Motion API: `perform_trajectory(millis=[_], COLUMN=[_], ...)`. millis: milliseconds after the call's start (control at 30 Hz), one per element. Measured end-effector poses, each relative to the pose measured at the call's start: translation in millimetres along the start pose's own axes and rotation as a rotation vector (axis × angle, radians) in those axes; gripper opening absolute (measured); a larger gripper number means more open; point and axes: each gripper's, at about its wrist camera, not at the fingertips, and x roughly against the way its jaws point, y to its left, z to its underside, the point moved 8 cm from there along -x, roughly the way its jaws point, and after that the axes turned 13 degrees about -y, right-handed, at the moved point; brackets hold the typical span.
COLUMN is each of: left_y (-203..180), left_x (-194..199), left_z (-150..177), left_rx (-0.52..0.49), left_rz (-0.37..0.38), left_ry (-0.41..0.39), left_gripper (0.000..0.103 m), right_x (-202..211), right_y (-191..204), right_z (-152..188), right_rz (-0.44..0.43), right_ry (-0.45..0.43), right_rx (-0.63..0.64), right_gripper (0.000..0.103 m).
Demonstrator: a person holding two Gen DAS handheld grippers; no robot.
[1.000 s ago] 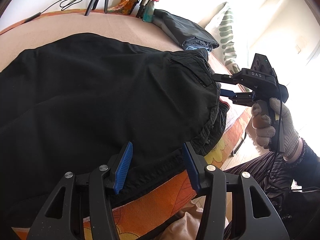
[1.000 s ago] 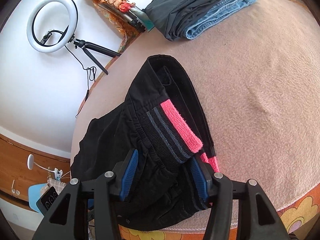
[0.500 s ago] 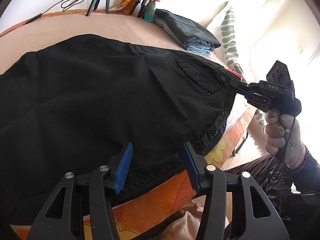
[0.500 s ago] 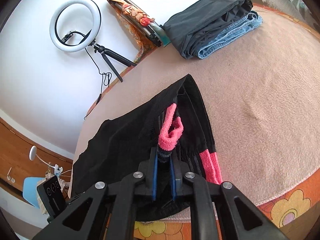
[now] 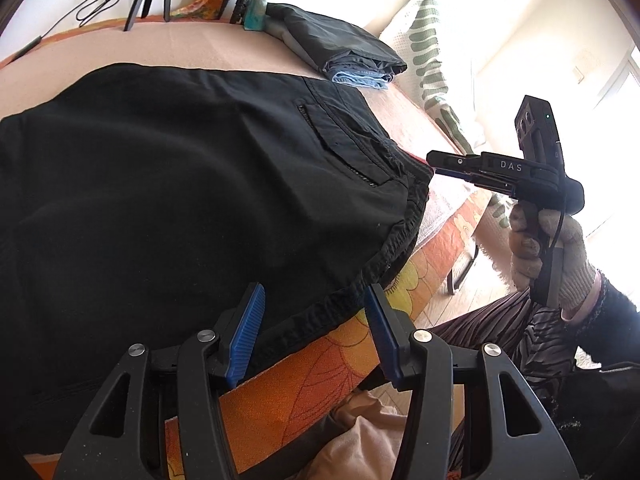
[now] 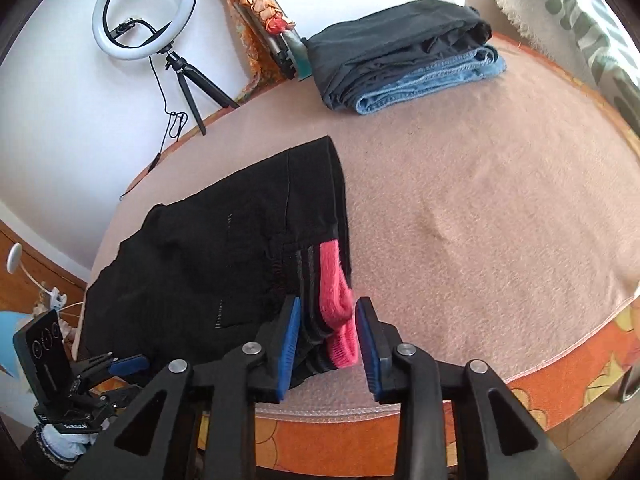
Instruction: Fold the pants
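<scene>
Black pants (image 5: 180, 184) lie spread on a pink blanket (image 6: 480, 200), waistband toward the near edge. The waistband has a pink and grey striped inner band (image 6: 334, 288). My right gripper (image 6: 326, 324) is open, its blue pads on either side of the pink band without pinching it. It also shows in the left wrist view (image 5: 444, 162), just off the waistband corner. My left gripper (image 5: 312, 320) is open over the waistband hem at the bed's edge, holding nothing. It also shows in the right wrist view (image 6: 120, 364).
A folded stack of dark pants and blue jeans (image 6: 404, 56) lies at the blanket's far side. A ring light on a tripod (image 6: 144, 12) stands by the wall. An orange flowered bedcover (image 5: 320, 364) hangs over the near edge. A patterned pillow (image 5: 432, 52) is far right.
My right gripper was shut on the pink waistband and lifting it; now it has opened and the waistband lies flat. The pants are spread flatter. My left gripper stays open.
</scene>
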Motion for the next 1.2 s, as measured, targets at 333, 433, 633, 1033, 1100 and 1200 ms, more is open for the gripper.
perform_trajectory(millis=[333, 433, 633, 1033, 1100, 1200], left_y=[12, 31, 83, 139, 162, 198], left_x=[48, 71, 96, 187, 219, 261], left_z=[-8, -18, -6, 31, 36, 43], left_rx=[0.021, 0.026, 0.116, 0.366, 0.425, 0.514], left_rz=[-0.101, -0.192, -0.327, -0.403, -0.455, -0.533], left_ry=[-0.099, -0.162, -0.182, -0.362, -0.439, -0.521], left_gripper=[0.051, 0.051, 0.051, 0.051, 0.056, 0.056], right_x=[-15, -51, -124, -187, -178, -159], right_y=[98, 145, 208, 259, 263, 267], right_z=[-74, -79, -68, -32, -33, -35], right_rz=[-0.244, -0.343, -0.43, -0.362, -0.371, -0.381], right_ry=[-0.105, -0.045, 0.093, 0.16, 0.144, 0.109], right_rx=[0.182, 0.234, 0.226, 0.376, 0.383, 0.41], right_gripper=[0.049, 0.054, 0.056, 0.057, 0.057, 0.06])
